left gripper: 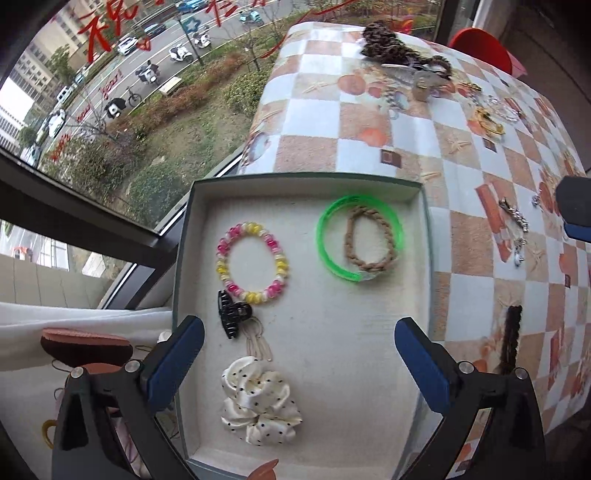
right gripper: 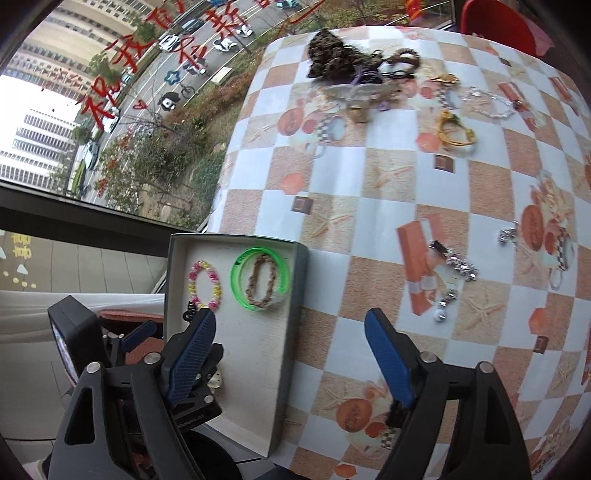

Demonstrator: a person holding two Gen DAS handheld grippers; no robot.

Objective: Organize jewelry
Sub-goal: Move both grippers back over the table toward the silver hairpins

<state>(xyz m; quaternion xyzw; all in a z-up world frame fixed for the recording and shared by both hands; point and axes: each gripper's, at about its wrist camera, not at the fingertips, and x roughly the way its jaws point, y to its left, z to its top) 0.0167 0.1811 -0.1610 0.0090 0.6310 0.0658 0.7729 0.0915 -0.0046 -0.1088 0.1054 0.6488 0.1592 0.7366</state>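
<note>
A grey tray (left gripper: 424,236) sits at the table's left edge; it also shows in the right wrist view (right gripper: 295,295). In it lie a pink-yellow bead bracelet (left gripper: 275,243), a green bangle (left gripper: 323,218) around a brown braided tie (left gripper: 349,240), a black claw clip (left gripper: 232,314) and a white dotted scrunchie (left gripper: 258,406). My left gripper (left gripper: 299,369) hangs open and empty over the tray's near half. My right gripper (right gripper: 291,354) is open and empty over the tray's right wall. A silver chain (right gripper: 456,267) lies on the table to the right.
Loose pieces lie at the table's far end: a leopard scrunchie (right gripper: 332,55), a yellow cord bracelet (right gripper: 452,133) and a clear bead bracelet (right gripper: 491,101). A dark furry tie (left gripper: 511,336) lies right of the tray. A window is on the left, a red chair (right gripper: 498,26) behind.
</note>
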